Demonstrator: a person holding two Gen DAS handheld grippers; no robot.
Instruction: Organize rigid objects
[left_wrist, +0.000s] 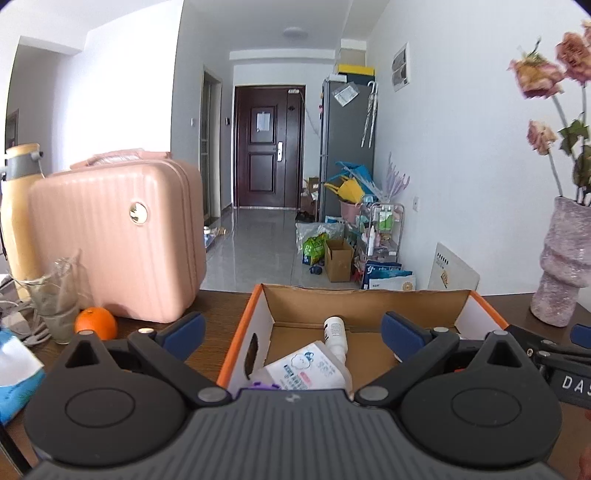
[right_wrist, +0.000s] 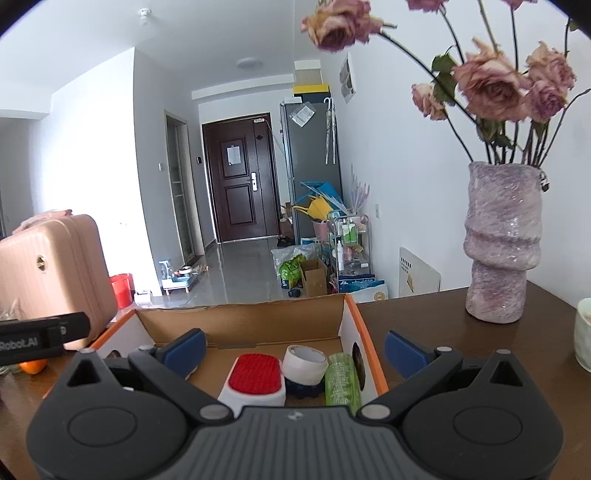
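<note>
Box (right_wrist: 352, 325) open-topped; suitcase (left_wrist: 118, 236) left, vase (right_wrist: 502, 243) right.

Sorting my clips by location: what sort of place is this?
Most likely a lived-in apartment: a dark front door at the end of a tiled hallway, a grey fridge beside it, and a vase of dried roses on the wooden table.

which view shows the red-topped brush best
The right wrist view: the red-topped brush lies in plain sight inside the cardboard box, beside a white tape roll. The left wrist view shows none of it.

left tool (left_wrist: 293, 332) and right tool (right_wrist: 295, 349) both spread wide, holding nothing.
</note>
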